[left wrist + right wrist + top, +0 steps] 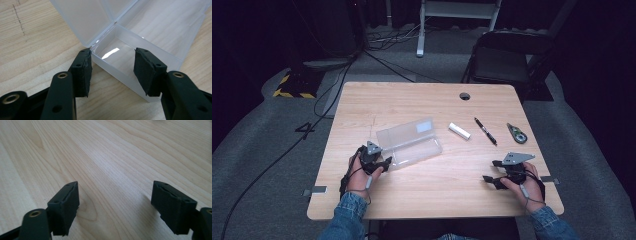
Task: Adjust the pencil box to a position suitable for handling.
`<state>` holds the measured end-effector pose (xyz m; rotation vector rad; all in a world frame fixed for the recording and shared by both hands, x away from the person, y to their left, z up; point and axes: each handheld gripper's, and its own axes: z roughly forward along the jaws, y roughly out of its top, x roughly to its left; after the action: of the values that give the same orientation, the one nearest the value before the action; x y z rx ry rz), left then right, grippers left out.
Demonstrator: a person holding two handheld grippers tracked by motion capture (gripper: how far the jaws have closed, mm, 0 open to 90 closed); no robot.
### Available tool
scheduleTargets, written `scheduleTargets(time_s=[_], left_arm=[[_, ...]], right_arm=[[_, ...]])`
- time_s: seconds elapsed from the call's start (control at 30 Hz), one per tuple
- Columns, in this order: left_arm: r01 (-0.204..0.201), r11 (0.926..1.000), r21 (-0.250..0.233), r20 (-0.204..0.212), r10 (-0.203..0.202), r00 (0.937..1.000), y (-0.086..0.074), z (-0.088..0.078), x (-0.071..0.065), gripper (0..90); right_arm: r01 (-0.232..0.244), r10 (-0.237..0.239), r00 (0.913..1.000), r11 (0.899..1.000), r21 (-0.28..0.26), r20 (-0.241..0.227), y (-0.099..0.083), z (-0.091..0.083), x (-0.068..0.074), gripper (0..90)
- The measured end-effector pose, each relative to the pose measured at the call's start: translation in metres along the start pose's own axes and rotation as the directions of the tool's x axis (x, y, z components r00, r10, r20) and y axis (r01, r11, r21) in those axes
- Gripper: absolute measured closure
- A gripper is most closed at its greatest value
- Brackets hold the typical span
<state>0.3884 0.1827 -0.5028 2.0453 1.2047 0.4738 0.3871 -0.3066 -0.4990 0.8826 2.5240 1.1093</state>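
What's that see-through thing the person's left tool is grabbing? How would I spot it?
Start at the wooden table and look left of its middle, just ahead of the left hand-held gripper. There lies a clear plastic box, its hinged lid flipped open and lying flat behind it, with the gripper closed across its near corner. It is far bigger than the white eraser, pen and correction tape to its right.
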Motion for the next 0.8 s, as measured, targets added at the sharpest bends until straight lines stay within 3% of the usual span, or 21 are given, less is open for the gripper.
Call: scheduleTargets(time_s=[0.17,0.27,0.33,0.5,0.53,0.8], left_arm=[[-0.032,0.9994,0.011,0.022,0.031,0.9993,-0.002,-0.004,-0.008,48.9],[-0.072,0.9973,0.012,0.032,0.072,0.9969,-0.003,-0.005,-0.012,48.9],[-0.089,0.9960,0.007,0.060,0.088,0.9943,-0.005,-0.005,-0.019,49.0],[-0.153,0.9882,0.003,0.108,0.152,0.9824,-0.005,-0.006,-0.030,49.0],[-0.147,0.9892,0.001,0.123,0.145,0.9817,-0.006,-0.005,-0.033,49.0],[-0.224,0.9745,0.000,0.175,0.221,0.9595,-0.003,-0.004,-0.051,49.0]], right_arm=[[-0.018,0.019,0.9997,0.998,-0.060,0.016,0.006,-0.017,-0.003,20.5],[-0.030,0.032,0.9991,0.997,-0.066,0.026,0.004,-0.022,-0.007,20.6],[-0.040,0.042,0.9987,0.997,-0.069,0.030,0.003,-0.024,-0.010,20.6],[-0.052,0.056,0.9974,0.996,-0.077,0.045,0.002,-0.029,-0.014,20.7],[-0.053,0.056,0.9974,0.995,-0.082,0.046,0.002,-0.029,-0.015,20.7],[-0.058,0.062,0.9965,0.995,-0.087,0.055,0.001,-0.034,-0.018,20.7]])
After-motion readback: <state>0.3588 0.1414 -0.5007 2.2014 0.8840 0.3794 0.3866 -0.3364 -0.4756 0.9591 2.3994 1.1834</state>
